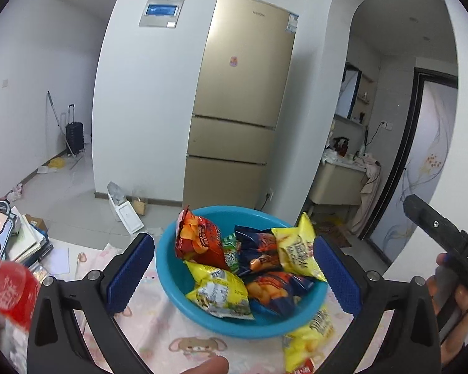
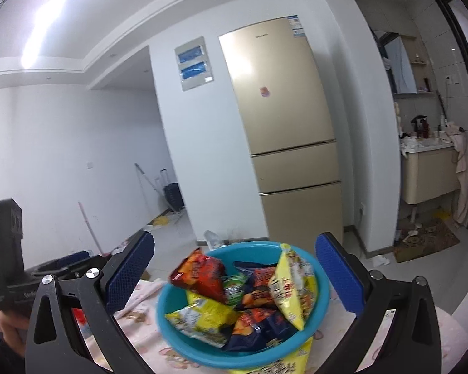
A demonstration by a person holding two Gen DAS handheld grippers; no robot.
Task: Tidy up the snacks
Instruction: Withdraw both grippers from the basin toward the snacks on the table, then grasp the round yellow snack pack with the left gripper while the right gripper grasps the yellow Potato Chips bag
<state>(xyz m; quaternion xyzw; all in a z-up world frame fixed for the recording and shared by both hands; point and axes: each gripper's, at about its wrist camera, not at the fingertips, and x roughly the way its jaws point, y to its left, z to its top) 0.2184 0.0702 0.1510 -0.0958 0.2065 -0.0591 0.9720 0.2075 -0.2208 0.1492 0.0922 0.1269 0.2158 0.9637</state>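
Note:
A blue basin (image 1: 202, 308) (image 2: 177, 339) stands on the pink printed tablecloth (image 1: 159, 333) and holds several snack bags. Among them are a red bag (image 1: 199, 243) (image 2: 199, 272), yellow bags (image 1: 221, 290) (image 2: 291, 286) and dark blue bags (image 1: 259, 249) (image 2: 259, 327). One more yellow bag (image 1: 309, 339) (image 2: 284, 363) lies on the cloth at the basin's near right rim. My left gripper (image 1: 233, 244) hovers in front of the basin, jaws wide apart and holding nothing. My right gripper (image 2: 234, 241) faces the basin too, open and empty. Its black body (image 1: 446, 237) shows at the right in the left wrist view.
A red drink bottle (image 1: 9, 293) and a stack of books and papers (image 1: 25, 243) sit at the table's left. A hand (image 1: 452, 299) holds the right gripper's handle. Beyond the table stand a gold fridge (image 1: 240, 124) (image 2: 284, 131) and white walls.

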